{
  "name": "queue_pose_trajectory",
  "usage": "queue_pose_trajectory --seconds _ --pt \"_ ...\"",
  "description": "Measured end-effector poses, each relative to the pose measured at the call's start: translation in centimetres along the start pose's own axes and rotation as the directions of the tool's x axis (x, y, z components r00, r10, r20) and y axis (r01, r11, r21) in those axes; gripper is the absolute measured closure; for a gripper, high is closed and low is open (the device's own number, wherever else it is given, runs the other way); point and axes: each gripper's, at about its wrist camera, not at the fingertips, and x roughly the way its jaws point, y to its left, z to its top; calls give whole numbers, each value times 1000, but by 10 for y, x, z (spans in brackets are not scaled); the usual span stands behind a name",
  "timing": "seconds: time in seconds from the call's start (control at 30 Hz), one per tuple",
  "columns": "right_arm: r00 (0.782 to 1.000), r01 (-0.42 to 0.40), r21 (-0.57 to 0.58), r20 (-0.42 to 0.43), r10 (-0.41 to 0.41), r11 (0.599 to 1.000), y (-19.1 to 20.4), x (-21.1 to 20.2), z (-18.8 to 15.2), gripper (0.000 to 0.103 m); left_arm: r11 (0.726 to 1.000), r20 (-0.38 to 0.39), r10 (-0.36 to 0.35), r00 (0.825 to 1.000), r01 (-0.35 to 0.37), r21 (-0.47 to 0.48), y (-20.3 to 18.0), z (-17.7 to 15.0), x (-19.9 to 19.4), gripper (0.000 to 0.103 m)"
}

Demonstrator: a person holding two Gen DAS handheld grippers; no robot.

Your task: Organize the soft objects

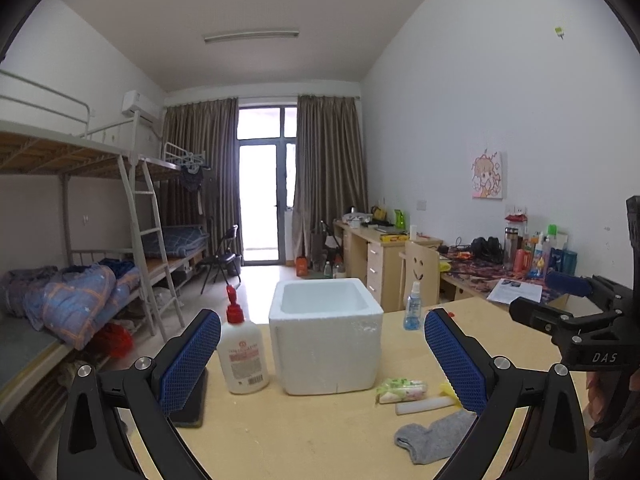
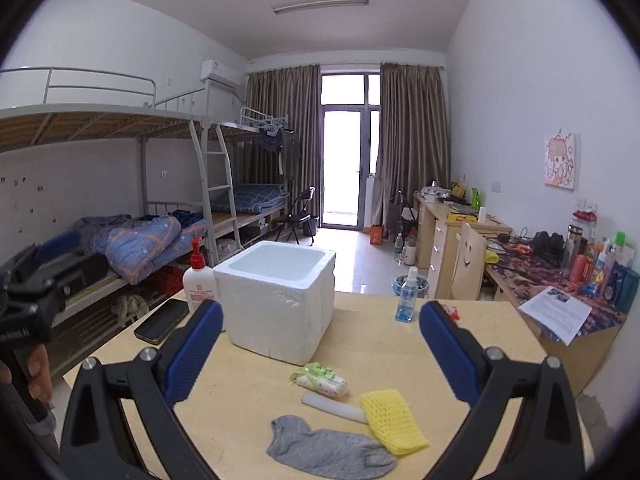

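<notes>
Evidently nothing is sorted yet: the foam box stands empty mid-table, while the grey sock, yellow cloth and tissue pack lie near the table's front edge. Both grippers' jaws gape wide, empty.

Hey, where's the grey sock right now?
The grey sock lies flat at the near edge of the wooden table, in the right wrist view just left of the yellow mesh cloth, in front of the white foam box.
</notes>
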Motion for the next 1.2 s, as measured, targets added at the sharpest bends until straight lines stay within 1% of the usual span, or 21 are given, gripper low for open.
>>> queue_pose_trajectory --seconds 0.1,0.2,0.3,0.43,0.53,0.63,0.67,0.77,0.83,0.93,1.0,1.13,1.2 --pt "1000 1 -4 -2 -1 1000 2 -2 -9 3 1000 32 10 999 -9 -17 1 -9 -6 1" --pt "1000 10 -13 9 -10 1000 4 -6 -18 3 999 48 32 998 -30 -34 1 -21 -5 1" --pt "1000 14 -10 12 -14 1000 4 -7 -28 3 997 47 29 998 -26 -66 1 -32 -4 1" --pt "1000 17 0 14 -17 1000 1 -7 -44 3 997 50 51 997 -48 -63 -4 -47 -4 1" --pt "1000 31 10 5 -31 999 -3 -6 -55 3 997 26 37 999 -35 -66 -9 -59 -3 1" --pt "1000 17 29 -9 -17 999 -8 -6 -65 3 997 20 6 1000 -4 -83 -12 -71 -6 1" --pt "1000 12 31 -16 -12 999 -9 -5 -68 3 997 21 4 1000 -2 -79 -13 -74 -7 1" --pt "1000 12 41 -25 -11 999 -10 -5 -76 3 999 21 27 999 -26 -37 -21 -85 -5 1" --pt "999 7 46 -36 -6 999 -11 -3 -82 3 1000 11 15 1000 -15 -20 -24 -90 -2 1" --pt "999 5 43 -38 -3 999 -9 -4 -88 3 1000 -11 5 1000 -5 -23 -25 -97 1 1" --pt "999 2 36 -43 -1 999 -9 -3 -91 3 1000 -13 0 1000 -1 -29 -23 -101 0 1" --pt "997 -25 43 -71 28 999 -8 2 -97 3 1000 -30 -2 1000 2 3 -26 -107 3 1" --pt "996 -30 44 -85 33 999 -7 6 -100 3 1000 -47 -12 999 12 1 -26 -109 5 1"
